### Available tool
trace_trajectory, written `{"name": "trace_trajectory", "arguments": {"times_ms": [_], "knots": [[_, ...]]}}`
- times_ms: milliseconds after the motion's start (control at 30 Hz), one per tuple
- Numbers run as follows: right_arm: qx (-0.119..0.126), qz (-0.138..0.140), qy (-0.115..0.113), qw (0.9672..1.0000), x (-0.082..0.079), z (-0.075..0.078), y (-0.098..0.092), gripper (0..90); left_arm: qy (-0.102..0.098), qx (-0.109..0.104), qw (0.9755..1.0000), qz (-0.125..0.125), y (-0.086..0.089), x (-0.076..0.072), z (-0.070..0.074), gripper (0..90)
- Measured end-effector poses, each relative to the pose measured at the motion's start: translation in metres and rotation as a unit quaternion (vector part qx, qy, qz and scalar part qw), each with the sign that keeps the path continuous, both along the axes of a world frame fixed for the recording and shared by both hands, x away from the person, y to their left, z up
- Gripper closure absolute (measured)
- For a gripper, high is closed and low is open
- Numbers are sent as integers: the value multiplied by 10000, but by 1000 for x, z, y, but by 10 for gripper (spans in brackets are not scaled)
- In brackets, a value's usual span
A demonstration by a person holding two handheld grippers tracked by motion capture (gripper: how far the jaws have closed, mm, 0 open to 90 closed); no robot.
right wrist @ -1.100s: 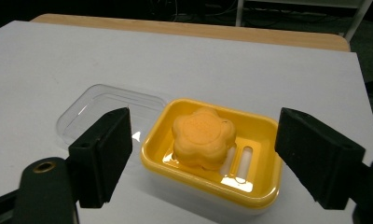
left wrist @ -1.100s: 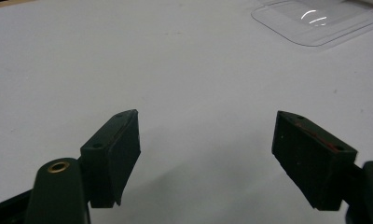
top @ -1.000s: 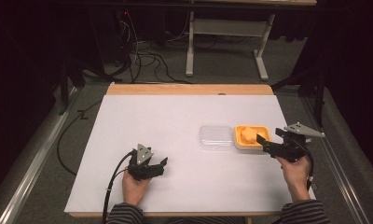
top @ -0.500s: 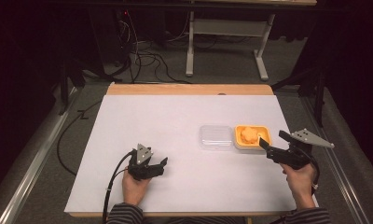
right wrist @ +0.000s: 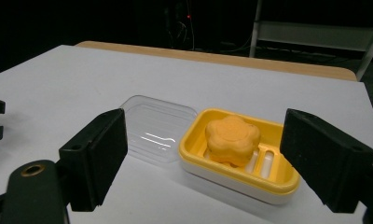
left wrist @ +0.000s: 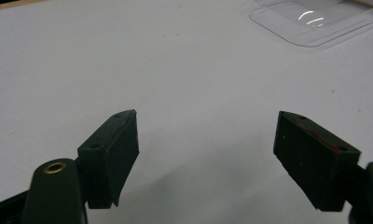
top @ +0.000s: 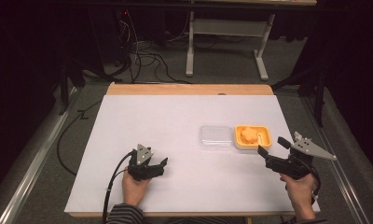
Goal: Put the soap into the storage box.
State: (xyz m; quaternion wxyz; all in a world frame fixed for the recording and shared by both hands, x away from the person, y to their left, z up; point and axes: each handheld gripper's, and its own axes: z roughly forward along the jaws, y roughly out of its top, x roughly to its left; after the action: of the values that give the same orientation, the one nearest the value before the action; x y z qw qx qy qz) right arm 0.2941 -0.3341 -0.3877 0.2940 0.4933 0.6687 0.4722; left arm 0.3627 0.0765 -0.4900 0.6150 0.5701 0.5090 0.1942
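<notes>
The yellow soap dish (top: 253, 137) sits on the right half of the white surface (top: 175, 140), holding a flower-shaped orange soap (right wrist: 232, 137) in its tray. A clear lid (top: 216, 137) lies flat just beside the dish on its left, touching or nearly touching it; the views do not settle which. The right gripper (top: 274, 147) is held near the dish on the person's side, aimed at it, jaws wide apart with nothing between them; they have just been opening and then easing in slightly. In the right gripper view the dish and soap lie framed between the two jaws, but well ahead of them. The left gripper (top: 162, 162) rests low on the surface, well apart from the dish, jaws also spread and empty, with the lid at the far edge of the left gripper view. Risks from this position: if the right gripper advances low, a jaw tip may strike the dish wall and push the light dish across the smooth surface rather than straddle it. A grip on the soap alone may slip, since its lobed, rounded outline gives the flat pads little purchase. The thin lid lies flat, so lifting it by an edge may skate it away or knock the dish. Nothing braces the dish.
</notes>
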Motion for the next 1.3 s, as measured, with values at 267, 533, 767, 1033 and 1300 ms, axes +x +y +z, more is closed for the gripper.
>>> {"name": "trace_trajectory", "arguments": {"times_ms": [267, 533, 767, 1033, 1300], "knots": [[-51, 43, -51, 10000, -5, -3, 5, 159, 6, -12, 10000, 4, 0, 0, 0, 229], [-503, 65, 120, 9986, -8, -7, 17, 171, 7, -8, 10000, 0, 0, 0, 0, 230], [-499, 185, 180, 9984, -9, -12, 25, 172, 15, -12, 10000, 5, 0, 0, 0, 230], [-527, 338, 278, 9976, -9, -21, 37, 172, 2, 4, 10000, 0, 0, 0, 0, 233], [-518, 474, 314, 9970, -8, -23, 46, 175, 0, 1, 10000, -8, 0, 0, 0, 233]]}}
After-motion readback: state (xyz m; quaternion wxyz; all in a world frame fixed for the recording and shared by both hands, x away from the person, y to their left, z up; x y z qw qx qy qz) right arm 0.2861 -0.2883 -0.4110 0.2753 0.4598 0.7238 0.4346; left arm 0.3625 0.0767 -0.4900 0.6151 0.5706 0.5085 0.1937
